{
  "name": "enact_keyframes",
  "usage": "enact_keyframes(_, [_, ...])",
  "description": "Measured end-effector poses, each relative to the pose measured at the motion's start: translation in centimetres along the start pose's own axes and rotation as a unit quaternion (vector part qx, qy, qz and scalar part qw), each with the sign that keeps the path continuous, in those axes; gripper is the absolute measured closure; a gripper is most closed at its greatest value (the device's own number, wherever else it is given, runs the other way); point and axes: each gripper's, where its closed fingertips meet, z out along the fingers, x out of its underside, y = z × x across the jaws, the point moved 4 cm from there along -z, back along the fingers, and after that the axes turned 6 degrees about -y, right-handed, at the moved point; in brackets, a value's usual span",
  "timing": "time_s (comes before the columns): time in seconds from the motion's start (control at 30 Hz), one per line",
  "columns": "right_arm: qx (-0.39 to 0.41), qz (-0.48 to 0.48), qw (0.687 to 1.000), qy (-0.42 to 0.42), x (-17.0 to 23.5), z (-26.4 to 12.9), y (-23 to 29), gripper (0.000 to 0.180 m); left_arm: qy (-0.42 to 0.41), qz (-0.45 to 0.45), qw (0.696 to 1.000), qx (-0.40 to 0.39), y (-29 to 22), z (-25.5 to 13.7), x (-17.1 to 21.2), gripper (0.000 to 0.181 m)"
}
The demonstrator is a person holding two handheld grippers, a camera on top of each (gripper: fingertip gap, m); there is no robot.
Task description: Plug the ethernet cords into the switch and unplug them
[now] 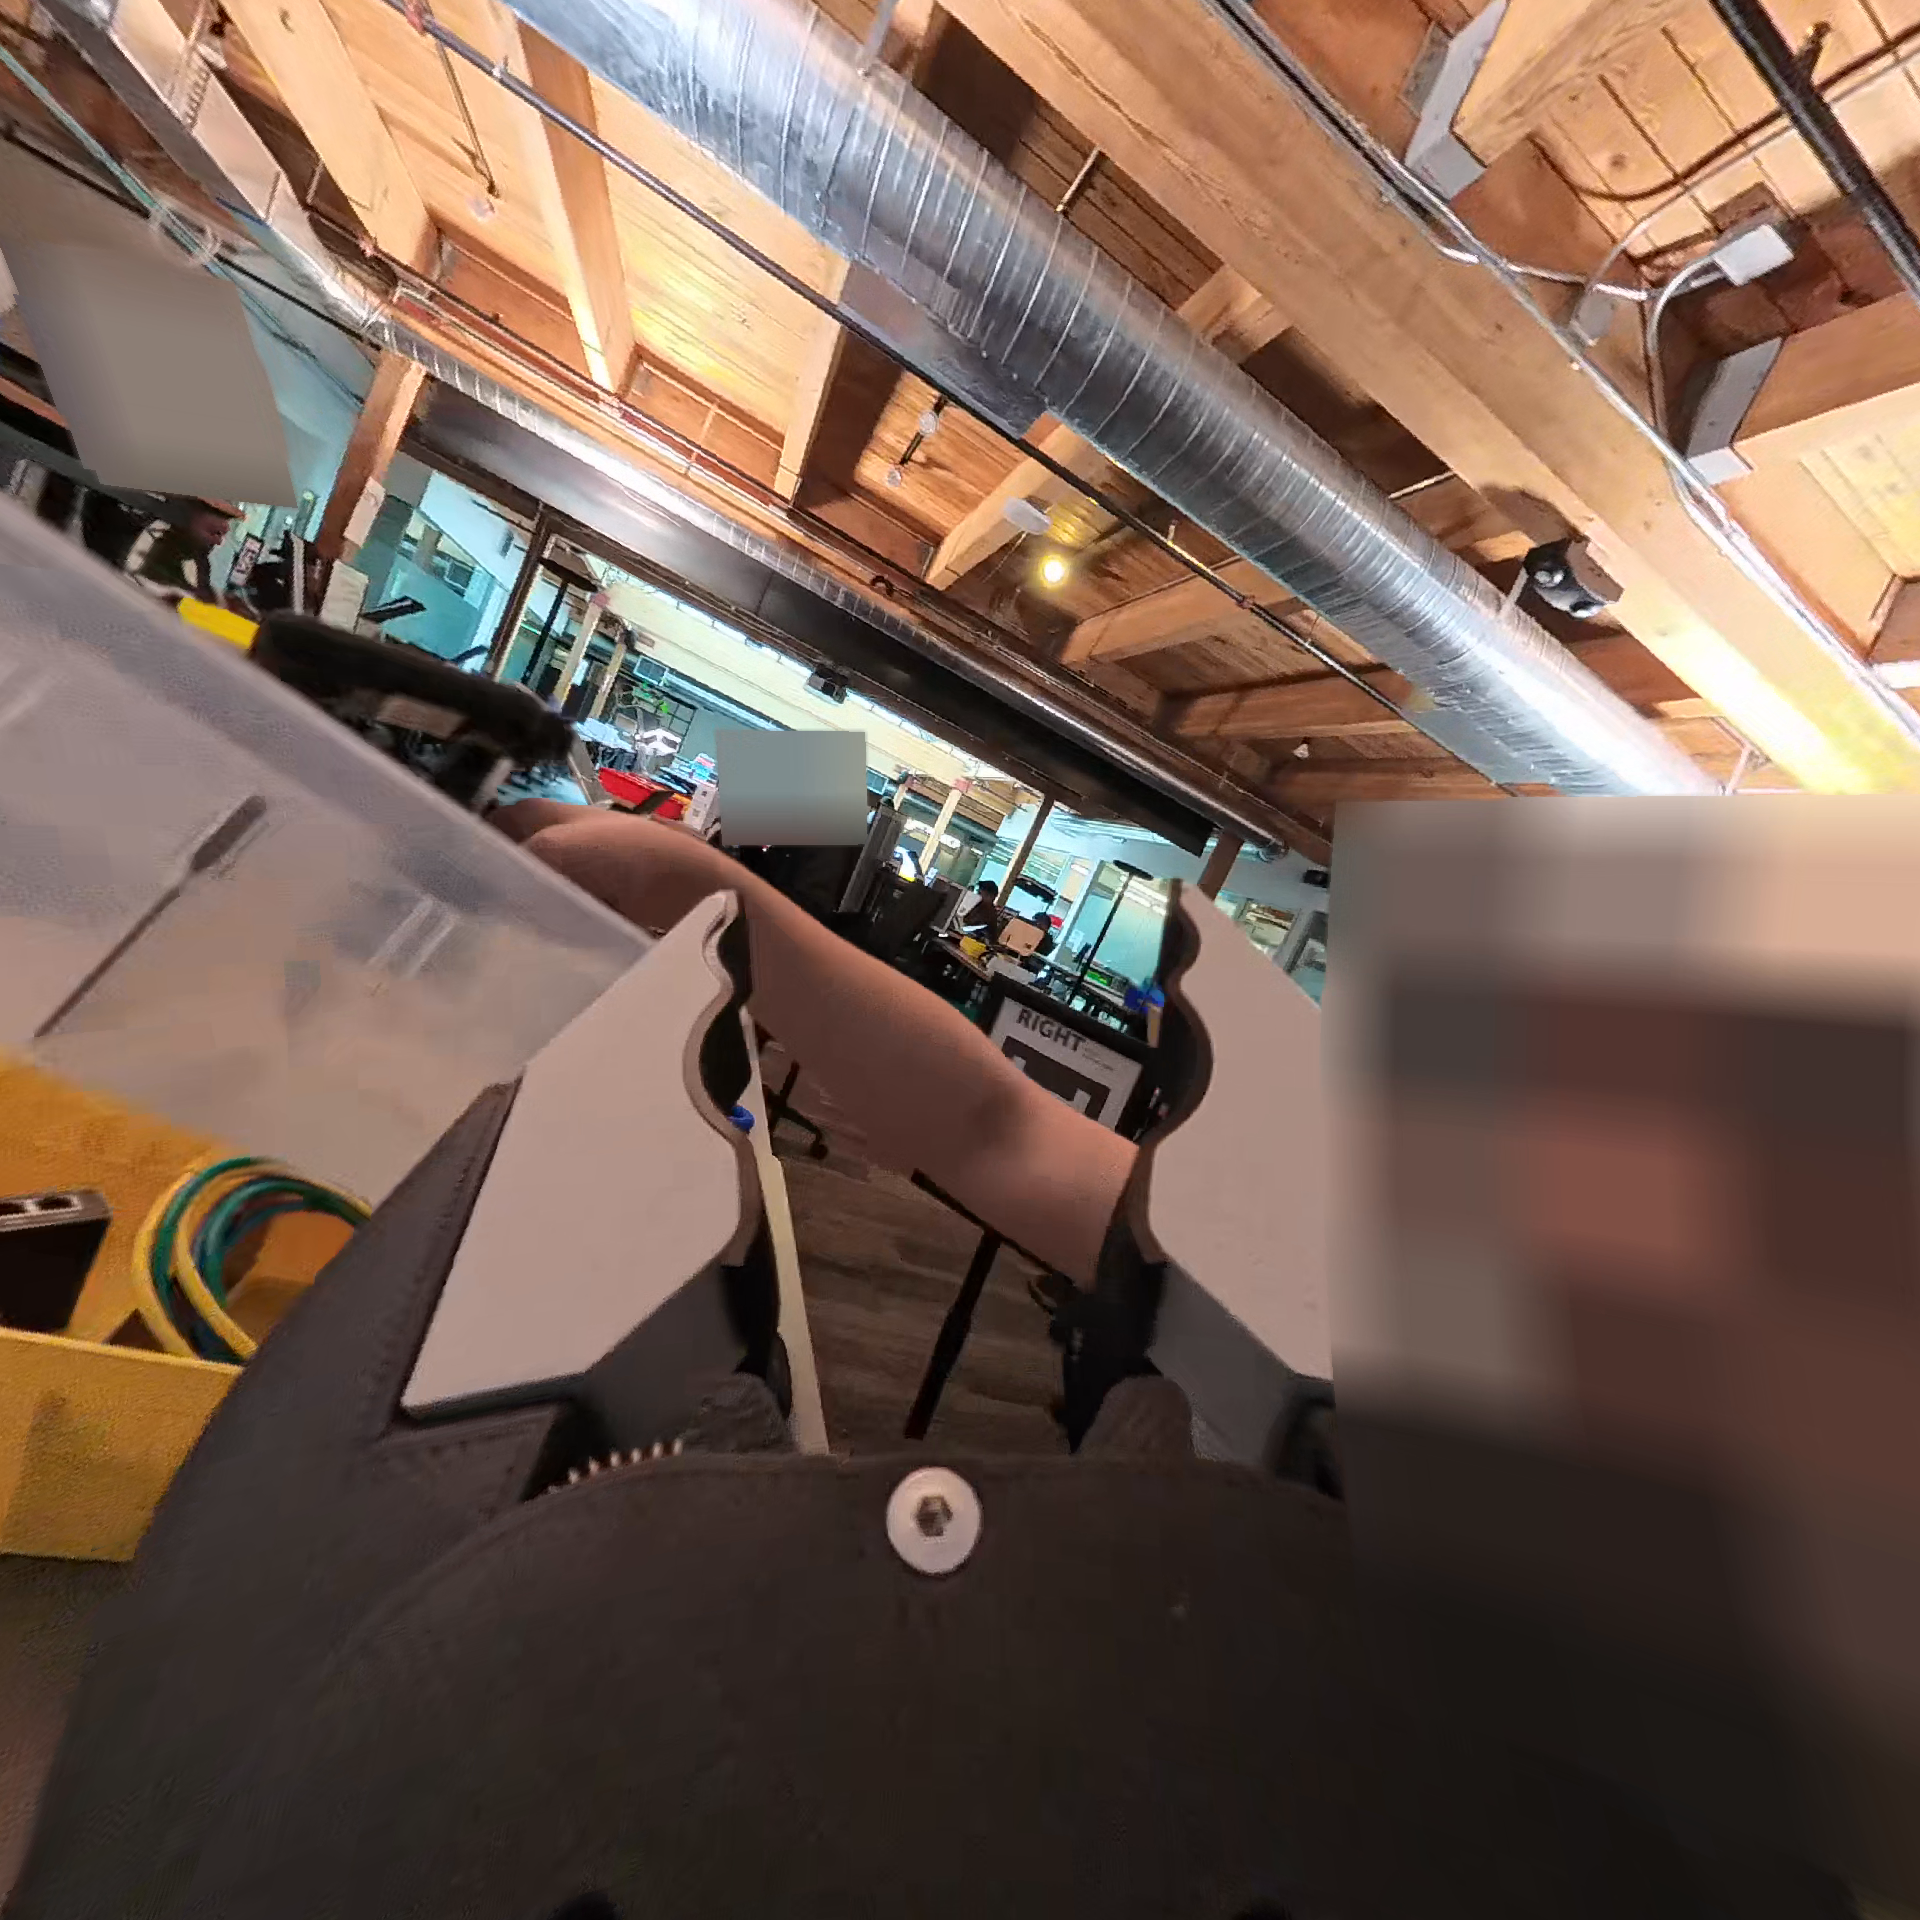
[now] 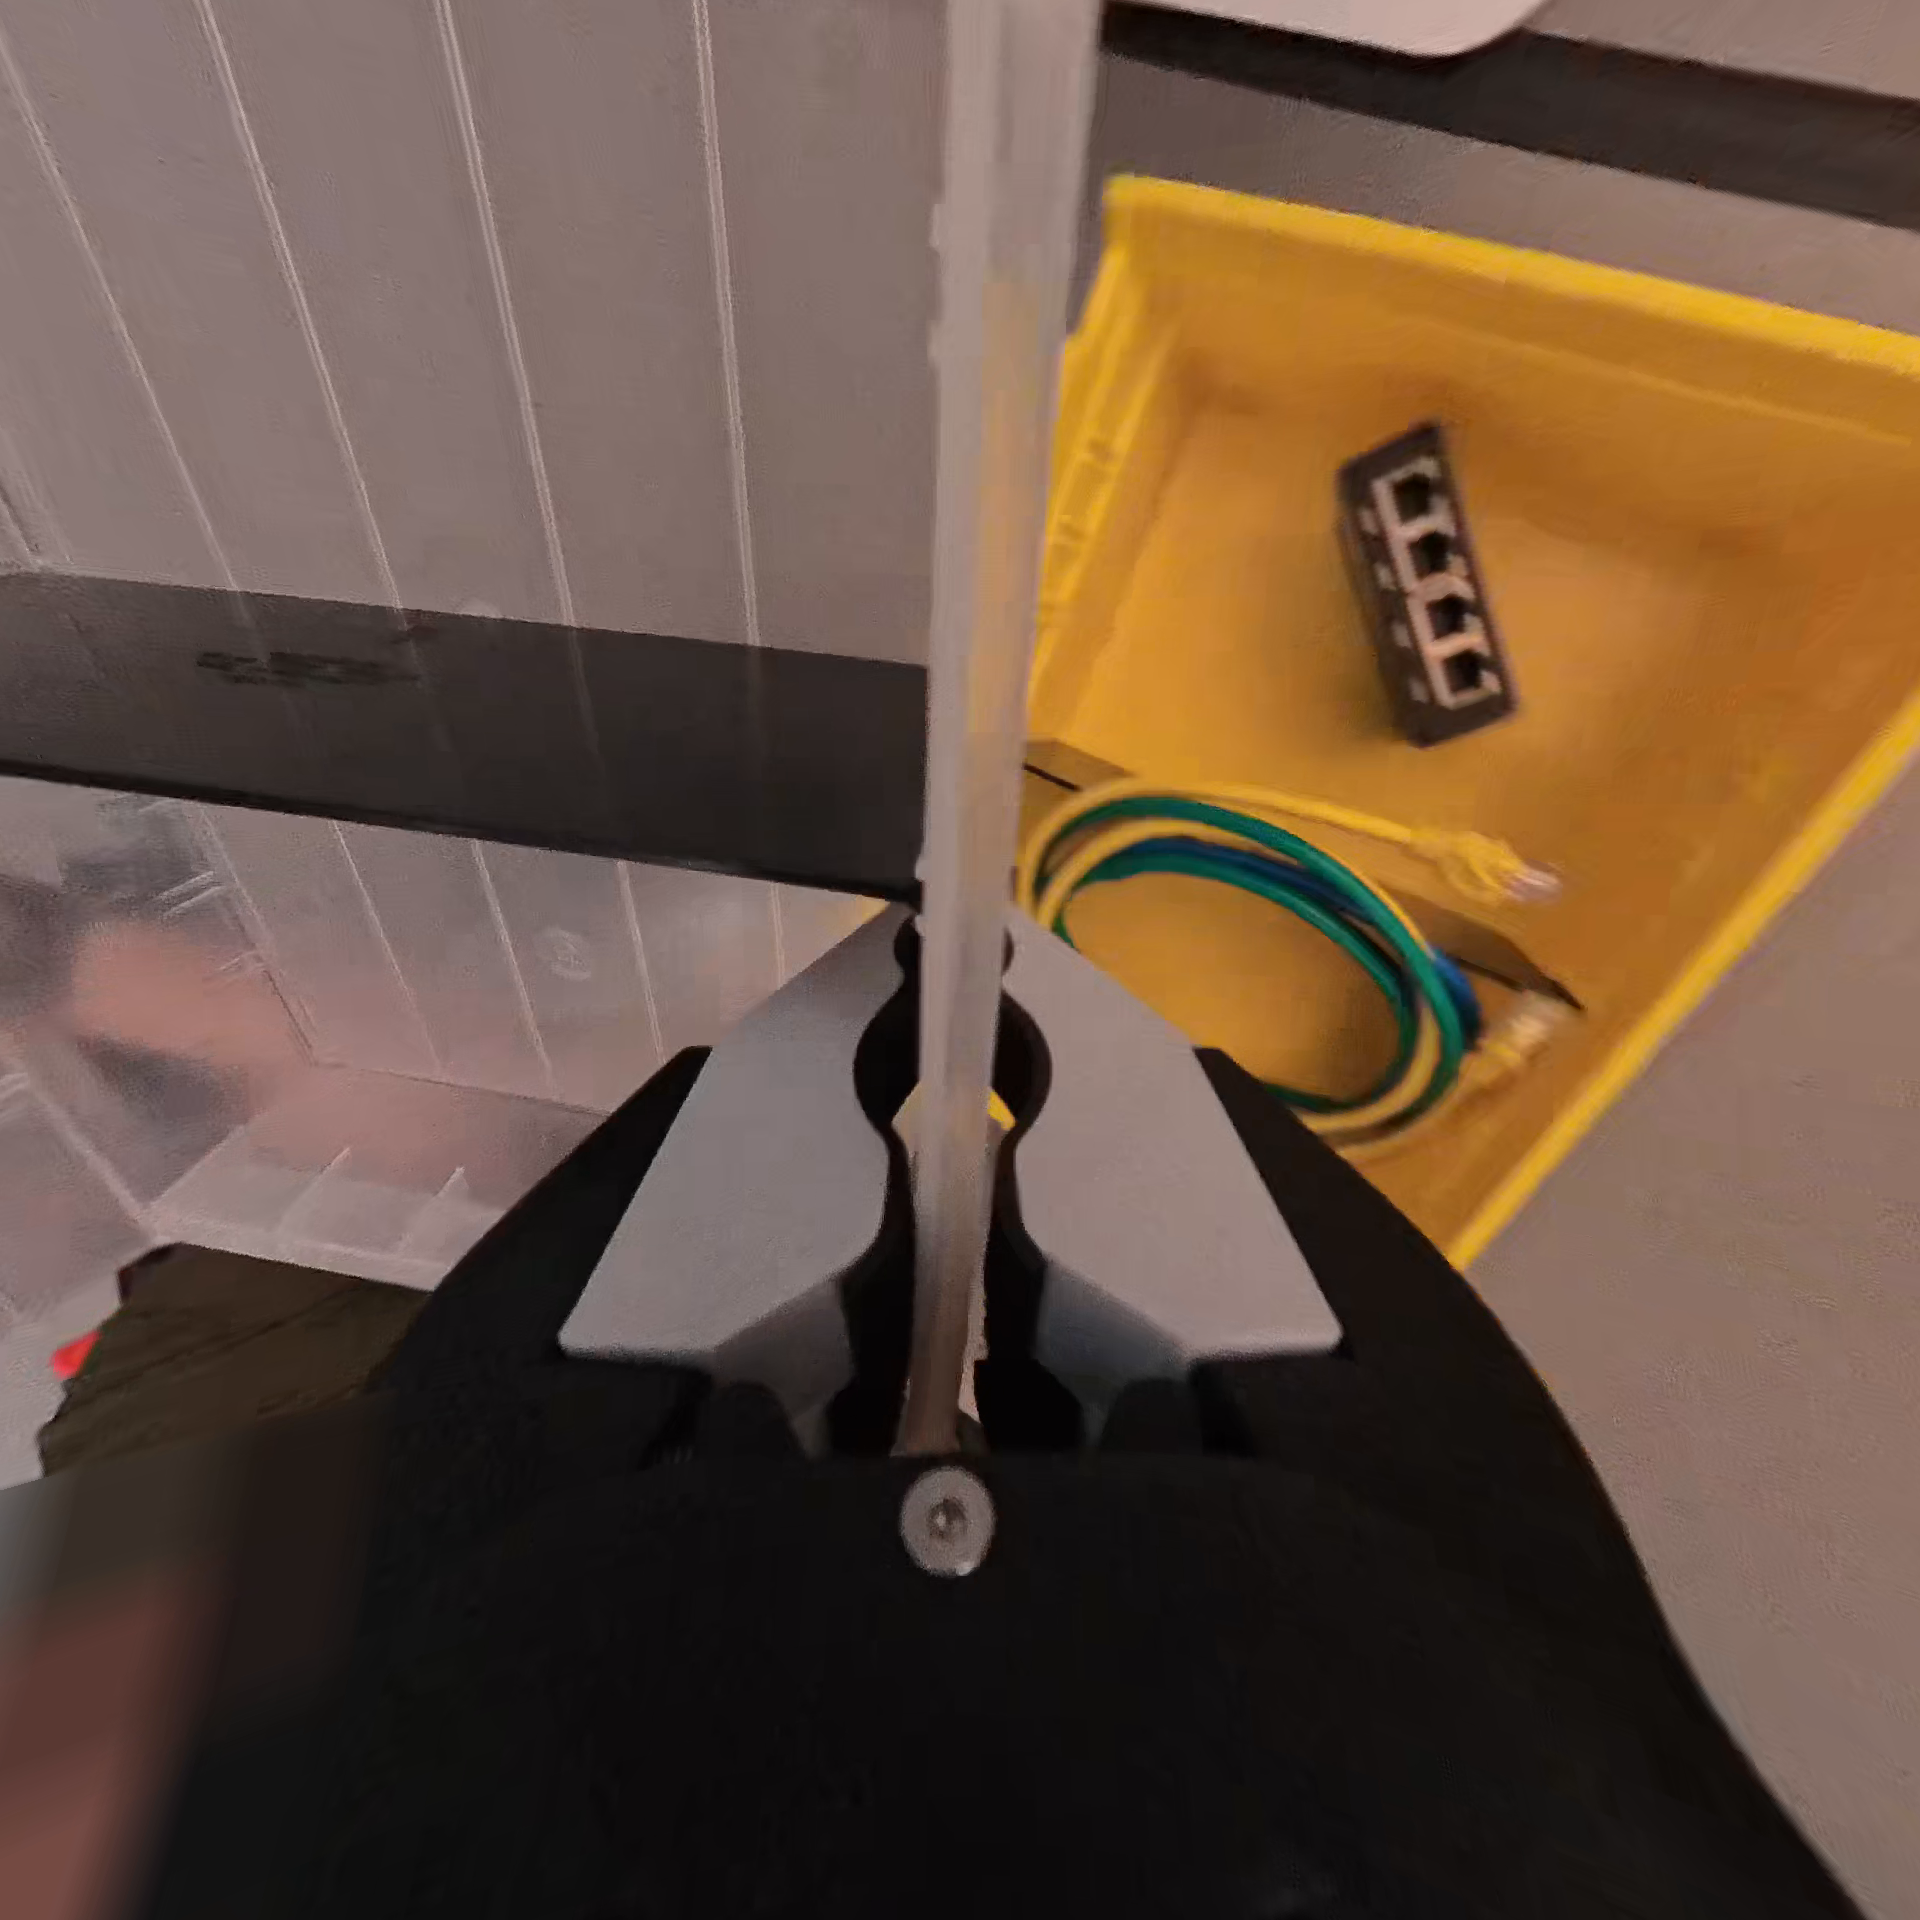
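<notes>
A black switch (image 2: 1429, 582) lies port side up in a yellow bin (image 2: 1558, 312). Below it is a coil of yellow, green and blue ethernet cords (image 2: 1247, 935), none plugged in. My right gripper (image 2: 956, 935) is shut on the edge of a clear ribbed plastic lid (image 2: 468, 364), held up left of the bin. My left gripper (image 1: 956, 914) is open, empty and tilted up towards the ceiling. In its view the switch (image 1: 47, 1247), the cords (image 1: 229, 1236) and the bin (image 1: 83, 1444) sit at the lower left. A thin white strip (image 1: 779, 1247) runs beside its left finger.
A person's forearm (image 1: 883, 1018) crosses between my left fingers, farther off. The clear plastic (image 1: 260, 883) fills the left of that view. The yellow bin rests on a grey surface (image 2: 1714, 1351). A black bar (image 2: 468, 727) shows through the lid. Across from one pair of fingers to the other is roughly 35 cm.
</notes>
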Motion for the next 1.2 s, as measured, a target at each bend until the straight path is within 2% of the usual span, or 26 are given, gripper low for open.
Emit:
enact_keyframes(0.03, [0.014, 0.017, 1.0, -0.016, 0.6, -2.1, -2.1, 0.178, -0.002, -0.011, 1.0, 0.002, 0.4, 0.4, 0.1, 0.102])
enact_keyframes(0.13, [0.068, 0.083, 0.993, -0.047, 4.1, -7.2, -9.3, 0.177, 0.023, -0.034, 0.999, -0.021, 3.0, 1.8, 1.5, 0.102])
enact_keyframes(0.2, [0.094, 0.13, 0.985, -0.056, 7.4, -9.5, -14.0, 0.177, 0.079, -0.002, 0.991, -0.11, 7.0, 2.7, 3.5, 0.103])
enact_keyframes(0.27, [0.113, 0.177, 0.976, -0.061, 11.3, -11.0, -18.4, 0.177, 0.129, 0.022, 0.968, -0.215, 11.6, 3.3, 5.7, 0.099])
enact_keyframes(0.33, [0.134, 0.228, 0.962, -0.07, 15.3, -12.0, -22.6, 0.178, 0.158, 0.025, 0.949, -0.272, 15.2, 4.3, 8.0, 0.093])
enact_keyframes(0.4, [0.155, 0.27, 0.947, -0.075, 19.1, -12.5, -26.2, 0.178, 0.206, -0.002, 0.934, -0.291, 17.8, 5.5, 11.4, 0.075])
enact_keyframes(0.47, [0.172, 0.296, 0.936, -0.079, 22.5, -12.5, -29.0, 0.178, 0.262, -0.034, 0.912, -0.313, 19.8, 6.1, 14.8, 0.064])
enact_keyframes(0.6, [0.16, 0.325, 0.929, -0.073, 27.3, -11.4, -31.9, 0.178, 0.32, -0.055, 0.878, -0.351, 22.8, 6.4, 19.6, 0.061])
enact_keyframes(0.8, [0.135, 0.326, 0.934, -0.056, 29.1, -9.1, -32.8, 0.178, 0.399, -0.001, 0.808, -0.433, 26.1, 4.3, 22.4, 0.058])
enact_keyframes(1.0, [0.124, 0.301, 0.944, -0.045, 28.3, -7.4, -32.5, 0.178, 0.443, -0.047, 0.79, -0.421, 27.0, 4.0, 26.0, 0.06])
enact_keyframes(1.1, [0.12, 0.286, 0.95, -0.04, 27.8, -6.6, -32.3, 0.178, 0.441, -0.116, 0.799, -0.392, 26.6, 4.2, 26.8, 0.082])
enact_keyframes(1.13, [0.117, 0.281, 0.952, -0.037, 27.6, -6.4, -32.1, 0.178, 0.44, -0.141, 0.804, -0.375, 26.4, 4.3, 26.9, 0.098])
enact_keyframes(1.2, [0.116, 0.272, 0.955, -0.03, 27.3, -5.9, -31.9, 0.178, 0.444, -0.18, 0.804, -0.352, 26.2, 4.1, 26.9, 0.111])
